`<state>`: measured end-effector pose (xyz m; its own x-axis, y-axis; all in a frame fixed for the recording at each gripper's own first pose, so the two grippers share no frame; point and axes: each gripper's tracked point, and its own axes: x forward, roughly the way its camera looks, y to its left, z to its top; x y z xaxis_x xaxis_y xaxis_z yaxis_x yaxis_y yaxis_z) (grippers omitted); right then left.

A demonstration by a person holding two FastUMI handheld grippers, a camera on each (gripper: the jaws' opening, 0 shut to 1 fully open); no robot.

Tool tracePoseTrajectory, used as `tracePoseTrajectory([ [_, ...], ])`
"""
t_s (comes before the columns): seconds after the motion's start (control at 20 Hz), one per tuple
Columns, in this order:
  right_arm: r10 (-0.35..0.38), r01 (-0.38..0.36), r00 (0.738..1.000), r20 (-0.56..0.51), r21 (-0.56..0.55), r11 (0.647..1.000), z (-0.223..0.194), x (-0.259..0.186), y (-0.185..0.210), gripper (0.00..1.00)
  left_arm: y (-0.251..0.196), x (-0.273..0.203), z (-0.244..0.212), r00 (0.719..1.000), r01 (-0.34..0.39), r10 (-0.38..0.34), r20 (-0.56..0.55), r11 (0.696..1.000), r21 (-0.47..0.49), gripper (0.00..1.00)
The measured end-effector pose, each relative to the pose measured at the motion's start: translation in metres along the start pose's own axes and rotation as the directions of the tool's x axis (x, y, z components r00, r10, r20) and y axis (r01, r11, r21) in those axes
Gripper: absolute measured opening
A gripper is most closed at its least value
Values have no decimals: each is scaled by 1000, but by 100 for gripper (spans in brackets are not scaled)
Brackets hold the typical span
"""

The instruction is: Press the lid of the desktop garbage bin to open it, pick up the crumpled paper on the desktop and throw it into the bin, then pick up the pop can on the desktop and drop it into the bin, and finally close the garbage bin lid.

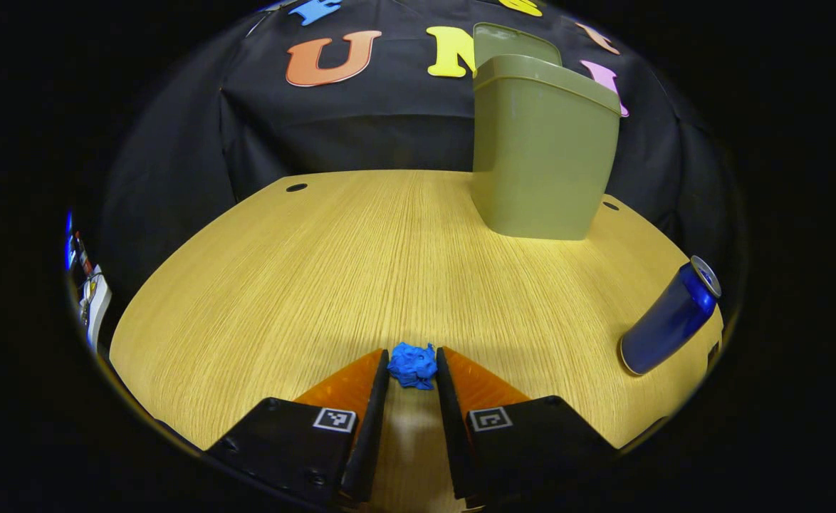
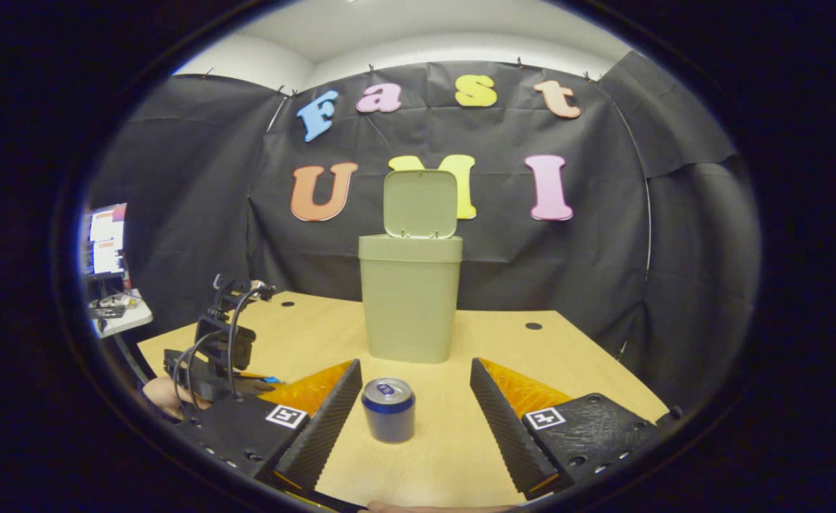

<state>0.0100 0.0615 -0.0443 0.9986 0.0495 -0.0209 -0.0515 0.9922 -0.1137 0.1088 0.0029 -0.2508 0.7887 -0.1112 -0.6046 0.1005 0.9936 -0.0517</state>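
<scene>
My left gripper (image 1: 412,367) is sitting low over the counter (image 1: 332,249), its fingers clamped on the crumpled paper (image 1: 412,365), a small blue wad pinched right at the fingertips; my right gripper (image 2: 414,385) is hanging with its fingers spread wide apart, the pop can (image 2: 388,409) standing upright between them, nearer the left finger and touching neither; the can is looking blue with a silver top; the garbage bin (image 2: 409,299) is standing beyond it, olive green, its lid (image 2: 420,203) tipped up open.
</scene>
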Motion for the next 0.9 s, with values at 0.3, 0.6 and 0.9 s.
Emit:
tracePoseTrajectory([
  [0.3,2,-3,1000,-20,-53,999,-25,9,17,95,2,-11,11,1000,8,-7,27,1000,-25,40],
  [0.6,1,-2,1000,-16,-16,1000,-45,17,18,95,5,-47,42,990,-9,12,142,1000,-20,40],
  [0.9,-1,6,997,-77,65,998,-89,36,15,96,-2,-109,83,946,-44,36,323,999,17,40],
])
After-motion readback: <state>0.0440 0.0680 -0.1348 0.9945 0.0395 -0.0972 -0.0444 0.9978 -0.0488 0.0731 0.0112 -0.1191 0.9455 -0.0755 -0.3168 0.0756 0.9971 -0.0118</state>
